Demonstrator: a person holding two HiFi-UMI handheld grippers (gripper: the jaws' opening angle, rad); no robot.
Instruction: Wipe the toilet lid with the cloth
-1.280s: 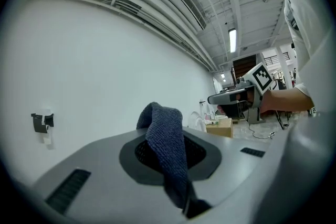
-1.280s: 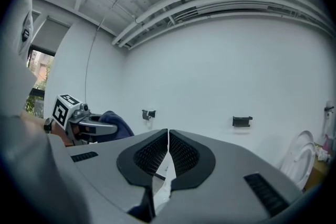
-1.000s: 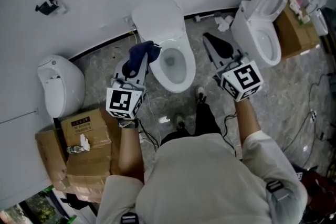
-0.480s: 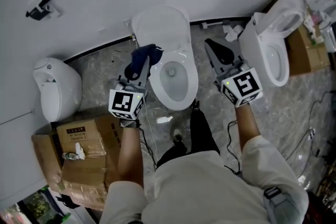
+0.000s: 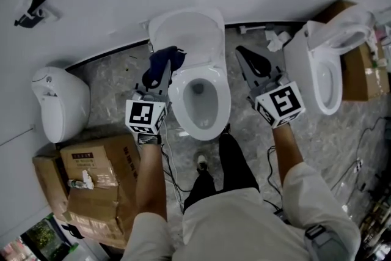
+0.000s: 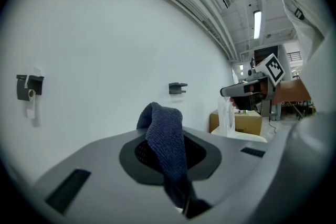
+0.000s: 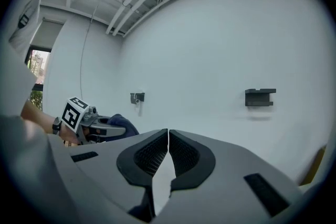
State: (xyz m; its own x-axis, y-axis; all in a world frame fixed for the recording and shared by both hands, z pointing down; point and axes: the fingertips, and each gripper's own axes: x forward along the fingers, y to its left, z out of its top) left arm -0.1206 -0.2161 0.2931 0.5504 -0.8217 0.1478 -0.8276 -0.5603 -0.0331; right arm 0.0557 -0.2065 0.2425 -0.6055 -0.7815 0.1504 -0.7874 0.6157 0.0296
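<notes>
Toilet lid (image 5: pixel 186 30) raised, at the wall end of the middle toilet (image 5: pixel 201 104), bowl open below it. Cloth (image 5: pixel 165 60), dark blue knit, pinched in the fingers of the left gripper (image 5: pixel 164 73), bunched above their tips over the toilet's left rim, just short of the lid. No contact with the lid to be made out. Right gripper (image 5: pixel 244 55) off the toilet's right side, beside the bowl, fingers (image 7: pixel 151 156) pressed together on nothing. Both pointing toward the wall, close to level.

Judged as the approach step: cloth in hand and near, wiping not yet begun. Next move, most likely: bring the cloth across onto the lid's face, press lightly so the knit flattens, then sweep side to side and top to bottom without loosening the pinch. Worth watching: an upright lid may rock back or tip forward under a push. Empty right gripper free to steady its edge.

Farther out from the toilet: a second toilet (image 5: pixel 327 73) to its right, a white wall fixture (image 5: pixel 58 101) to its left, cardboard boxes (image 5: pixel 98 168) left and nearer the person.
</notes>
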